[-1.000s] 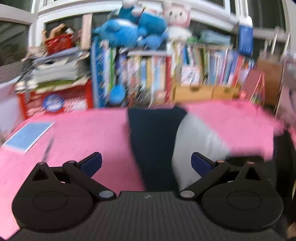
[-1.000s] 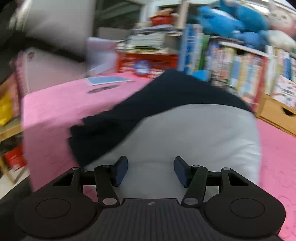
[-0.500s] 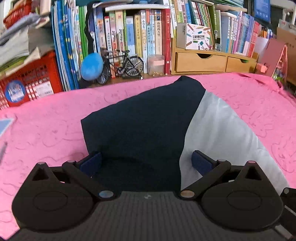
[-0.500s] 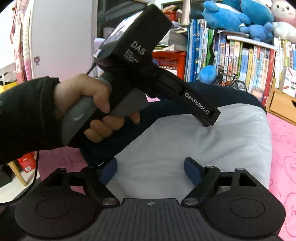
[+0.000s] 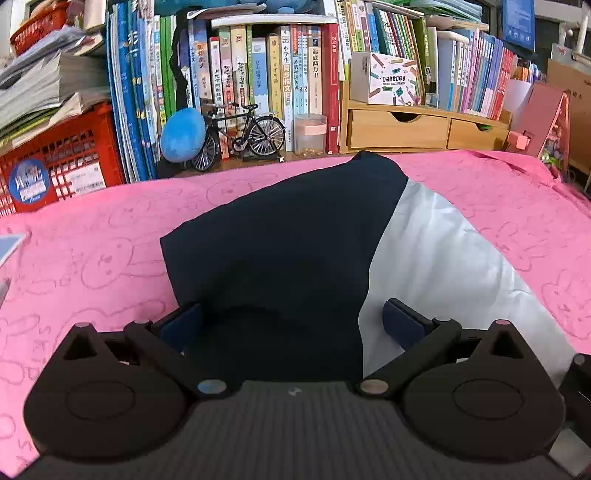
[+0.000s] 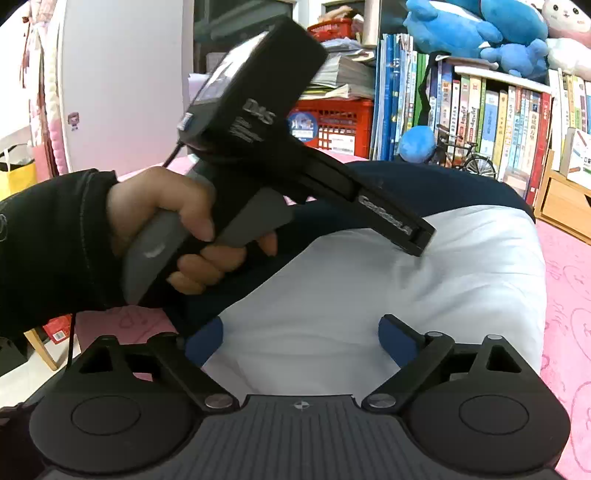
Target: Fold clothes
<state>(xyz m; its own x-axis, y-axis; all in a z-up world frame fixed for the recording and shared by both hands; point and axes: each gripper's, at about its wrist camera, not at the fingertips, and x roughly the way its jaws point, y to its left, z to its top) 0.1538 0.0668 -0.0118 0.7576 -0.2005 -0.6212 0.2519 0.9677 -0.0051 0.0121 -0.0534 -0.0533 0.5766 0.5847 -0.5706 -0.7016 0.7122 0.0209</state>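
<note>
Left wrist view. Left gripper (image 5: 291, 319): fingers spread wide, blue pads either side of the near edge of the garment, nothing pinched between them. Folded garment (image 5: 295, 258): navy panel on the left, white panel (image 5: 443, 266) on the right, lying flat on the pink cloth (image 5: 92, 266) printed with rabbit outlines. Behind the cloth: a row of books (image 5: 258, 74), a model bicycle (image 5: 240, 136) beside a blue plush ball (image 5: 183, 136), a clear jar with pink lid (image 5: 310, 134), a wooden drawer unit (image 5: 406, 129), a red crate (image 5: 55, 162) under stacked papers.

Right wrist view. Right gripper (image 6: 301, 341): fingers spread apart, pads over the near edge of the white panel (image 6: 369, 295), not closed on it. Navy part of the garment (image 6: 424, 184) lies beyond and to the left. The person's left hand (image 6: 173, 225), in a black sleeve (image 6: 48, 251), grasps the handle of the left gripper's body (image 6: 277, 147), whose tip hangs just over the white panel; whether it touches cannot be told. Blue plush toys (image 6: 480, 29) sit on top of the bookshelf.
</note>
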